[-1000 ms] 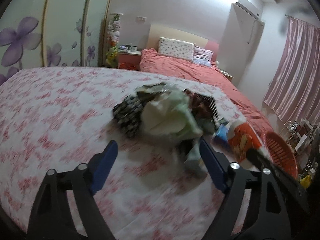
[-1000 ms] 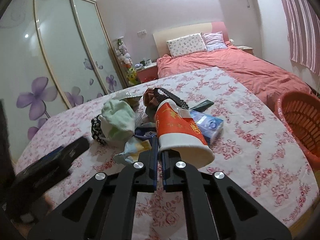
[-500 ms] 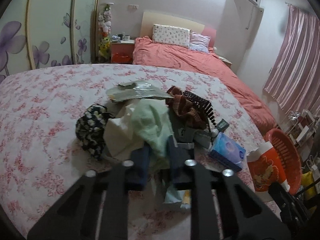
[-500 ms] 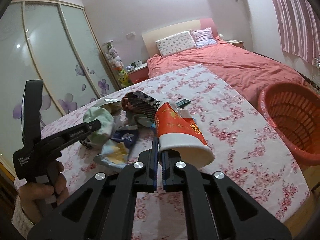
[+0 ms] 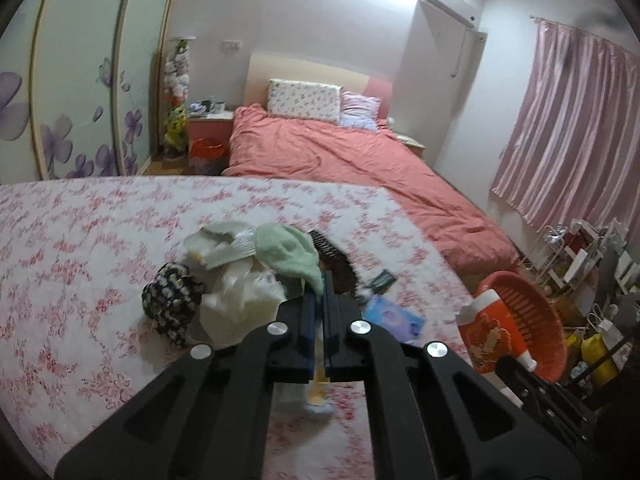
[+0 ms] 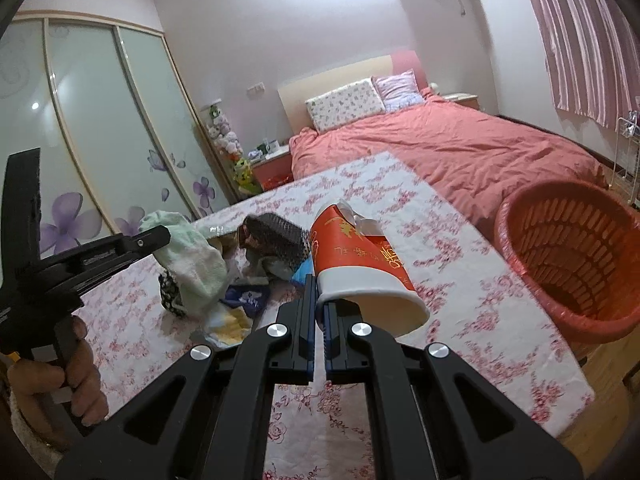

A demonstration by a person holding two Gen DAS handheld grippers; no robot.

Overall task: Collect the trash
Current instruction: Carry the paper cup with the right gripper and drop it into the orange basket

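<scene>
The right gripper (image 6: 318, 308) is clamped on the white rim of a red paper cup (image 6: 356, 256), which tilts up and to the right of the fingers — the red laundry basket (image 6: 576, 264) sits further right, past the table edge. The left gripper (image 5: 319, 312) pinches a pale wrapper (image 5: 318, 392) that hangs below its closed fingers. Just ahead of them lies the pile — green cloth (image 5: 292, 252), white plastic bag (image 5: 244, 304), floral scrunchie (image 5: 172, 296) — on the floral tablecloth (image 5: 80, 240).

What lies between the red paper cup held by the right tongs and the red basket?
In the right wrist view, only bare floral tablecloth lies between the red paper cup and the red basket, which stands beyond the table edge.
</scene>
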